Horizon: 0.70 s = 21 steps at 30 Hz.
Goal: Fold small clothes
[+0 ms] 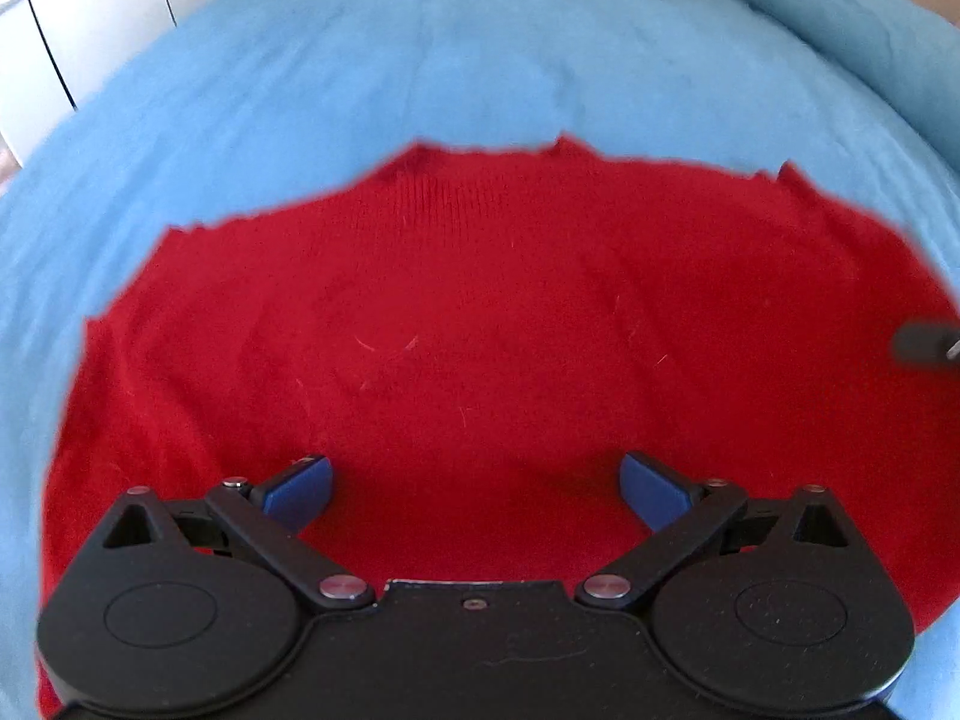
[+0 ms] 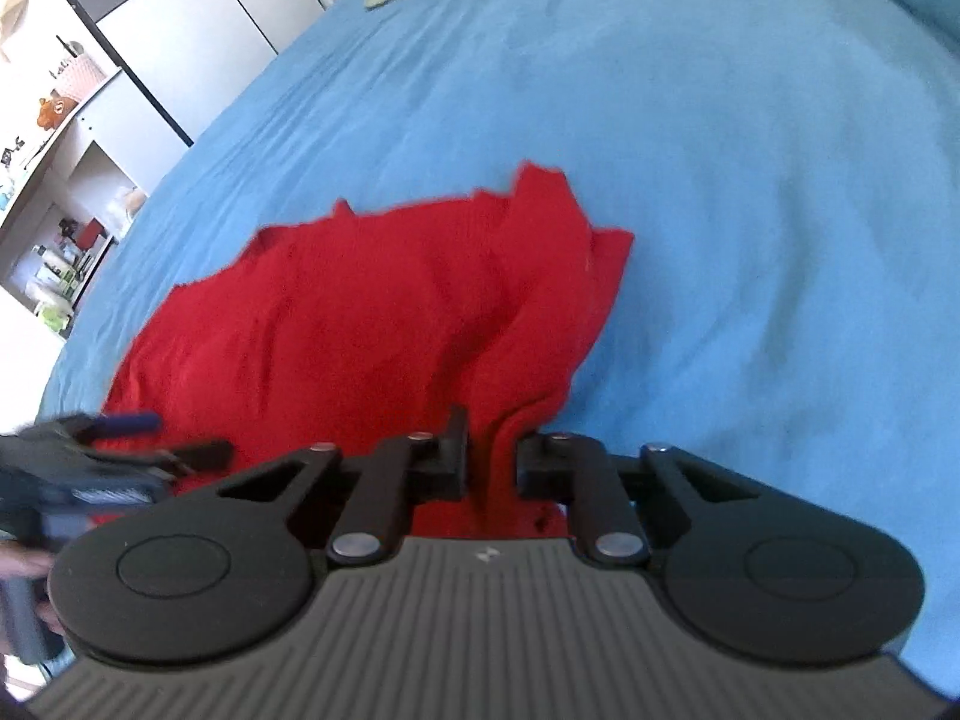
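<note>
- The red knit top (image 1: 480, 324) is lying on the blue bedspread (image 1: 480, 60), near its front edge, with the rest of the bed stretching away toward the pillows at the far end.
- The left gripper (image 1: 477, 489) is right over the near part of the top, jaws spread wide, blue pads (image 1: 300, 489) on either side with nothing between them. Looks like it's hovering over the fabric, but I can't tell if it's actually touching.
- The right gripper (image 2: 492, 456) has its jaws pressed together on a bunched ridge of the red fabric, at the top's right side edge.
- From the right wrist view that pinched ridge runs straight away from the jaws, and the right part of the garment is lifted and rumpled, rising in a fold, while the left part stays flat on the bed.
- So here's what matters: the bulk of the garment lies to the left of the right gripper's jaws, and the left gripper sits on that side too.
- My guess is the right side gets carried leftward across the body for a lengthwise fold, since the right hand already has the edge.
- Risk I'd watch: the knit is floppy, so a one-point pinch could let the far corner sag.
</note>
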### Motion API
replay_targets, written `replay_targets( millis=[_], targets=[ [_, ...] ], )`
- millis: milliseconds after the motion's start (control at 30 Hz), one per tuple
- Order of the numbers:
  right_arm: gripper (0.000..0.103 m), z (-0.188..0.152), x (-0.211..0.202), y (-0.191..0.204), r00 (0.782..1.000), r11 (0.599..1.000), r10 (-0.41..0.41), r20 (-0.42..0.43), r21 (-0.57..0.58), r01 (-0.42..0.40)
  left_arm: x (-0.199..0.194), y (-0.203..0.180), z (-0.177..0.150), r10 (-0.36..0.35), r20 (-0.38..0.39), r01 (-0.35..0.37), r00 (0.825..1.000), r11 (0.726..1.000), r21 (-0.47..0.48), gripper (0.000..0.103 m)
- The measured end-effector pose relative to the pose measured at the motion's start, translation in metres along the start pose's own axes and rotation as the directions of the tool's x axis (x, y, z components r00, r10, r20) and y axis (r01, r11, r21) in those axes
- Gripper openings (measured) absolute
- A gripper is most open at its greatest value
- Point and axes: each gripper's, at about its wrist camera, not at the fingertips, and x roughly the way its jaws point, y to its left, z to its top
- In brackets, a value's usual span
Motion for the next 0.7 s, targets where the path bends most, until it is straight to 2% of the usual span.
replay_targets(
  millis=[100, 133, 233, 333, 433, 500, 600, 667, 700],
  targets=[
    [0.027, 0.020, -0.019, 0.044, 0.999, 0.997, 0.029, 0.022, -0.071, -0.027, -0.002, 0.008, 0.009, -0.022, -0.022, 0.022, 1.000, 1.000, -0.008, 0.101],
    [0.027, 0.028, -0.023, 0.062, 0.999, 0.995, 0.047, 0.027, -0.094, -0.045, -0.006, 0.012, 0.012, -0.024, -0.022, 0.024, 0.999, 1.000, -0.011, 0.096],
    [0.027, 0.048, -0.023, 0.128, 0.992, 0.980, 0.122, 0.025, -0.162, -0.116, -0.028, 0.039, 0.014, -0.023, -0.001, 0.023, 1.000, 1.000, -0.021, 0.095],
    [0.027, 0.054, -0.003, 0.203, 0.979, 0.951, 0.205, -0.010, -0.235, -0.201, -0.055, 0.083, 0.009, -0.001, 0.022, 0.001, 1.000, 1.000, -0.029, 0.095],
    [0.027, 0.038, 0.039, 0.274, 0.969, 0.919, 0.239, -0.067, -0.305, -0.248, -0.072, 0.130, -0.005, 0.039, 0.031, -0.038, 0.999, 0.999, -0.025, 0.095],
    [0.026, 0.017, 0.079, 0.310, 0.969, 0.909, 0.221, -0.111, -0.337, -0.246, -0.075, 0.160, -0.018, 0.064, 0.029, -0.063, 0.998, 0.998, -0.016, 0.095],
    [0.027, -0.014, 0.132, 0.337, 0.982, 0.910, 0.130, -0.134, -0.378, -0.172, -0.069, 0.193, -0.038, 0.087, 0.010, -0.087, 0.996, 0.996, -0.017, 0.095],
    [0.034, -0.024, 0.144, 0.342, 0.988, 0.915, 0.117, -0.103, -0.376, -0.148, -0.065, 0.210, -0.050, 0.082, -0.011, -0.083, 0.997, 0.996, -0.045, 0.095],
    [0.046, -0.026, 0.141, 0.344, 0.990, 0.914, 0.112, -0.083, -0.381, -0.136, -0.064, 0.215, -0.054, 0.078, -0.015, -0.078, 0.997, 0.995, -0.058, 0.095]
  ],
)
